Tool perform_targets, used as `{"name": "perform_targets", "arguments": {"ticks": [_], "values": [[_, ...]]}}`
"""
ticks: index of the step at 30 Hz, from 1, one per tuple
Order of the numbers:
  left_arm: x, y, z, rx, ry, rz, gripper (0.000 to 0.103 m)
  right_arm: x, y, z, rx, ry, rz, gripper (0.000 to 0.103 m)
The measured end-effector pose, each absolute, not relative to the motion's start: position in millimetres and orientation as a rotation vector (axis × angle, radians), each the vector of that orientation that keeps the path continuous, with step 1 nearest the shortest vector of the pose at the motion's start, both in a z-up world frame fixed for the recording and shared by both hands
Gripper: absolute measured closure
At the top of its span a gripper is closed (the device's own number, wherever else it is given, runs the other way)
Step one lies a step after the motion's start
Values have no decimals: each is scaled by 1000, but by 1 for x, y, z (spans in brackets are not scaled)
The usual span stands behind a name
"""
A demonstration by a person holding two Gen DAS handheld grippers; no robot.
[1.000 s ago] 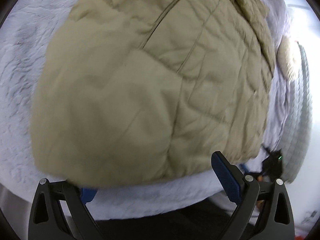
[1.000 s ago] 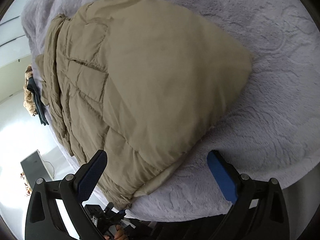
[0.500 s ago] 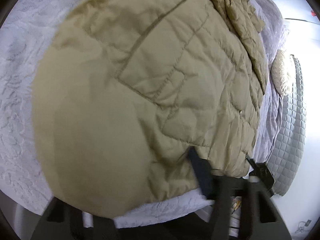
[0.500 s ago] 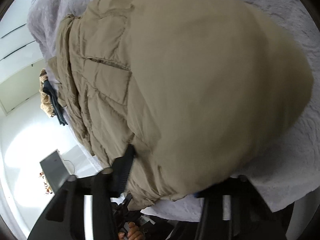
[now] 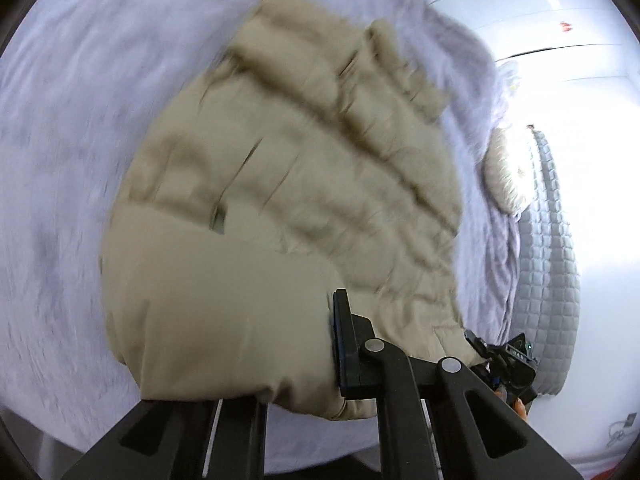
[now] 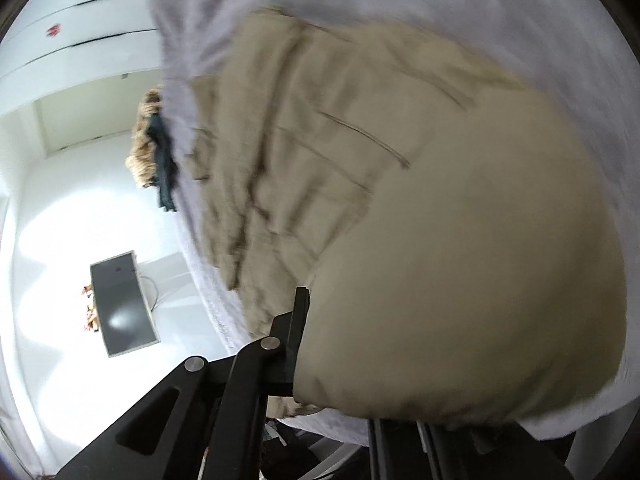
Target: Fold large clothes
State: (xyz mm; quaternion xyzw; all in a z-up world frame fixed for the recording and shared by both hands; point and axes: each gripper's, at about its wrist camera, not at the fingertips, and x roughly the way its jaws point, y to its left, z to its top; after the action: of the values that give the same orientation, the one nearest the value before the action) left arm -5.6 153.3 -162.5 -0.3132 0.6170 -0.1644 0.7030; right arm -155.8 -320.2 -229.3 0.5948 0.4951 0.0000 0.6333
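**Jacket pinched at both near corners**

Jacket (image 5: 288,200) lies mid-frame on the blanket (image 5: 60,160). Left gripper (image 5: 312,360) and right gripper (image 6: 320,344) have just clamped its near hem; bunched fabric hides one finger of each. Pillow (image 5: 508,172) at right; monitor (image 6: 120,304) lower left.

The left tool (image 5: 280,360) is clamped on the near hem of the tan jacket (image 5: 304,184), its jaws having just closed on the cloth. The jacket stretches away ahead over a lilac bed (image 5: 68,160). The other tool (image 5: 508,364) grips the hem just right.
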Motion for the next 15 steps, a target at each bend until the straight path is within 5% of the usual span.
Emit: {"name": "perform_targets", "arguments": {"ticks": [15], "values": [[162,122,-79,-578,1034,-396,90,15,-339,-125,1085,974,178,96]]}}
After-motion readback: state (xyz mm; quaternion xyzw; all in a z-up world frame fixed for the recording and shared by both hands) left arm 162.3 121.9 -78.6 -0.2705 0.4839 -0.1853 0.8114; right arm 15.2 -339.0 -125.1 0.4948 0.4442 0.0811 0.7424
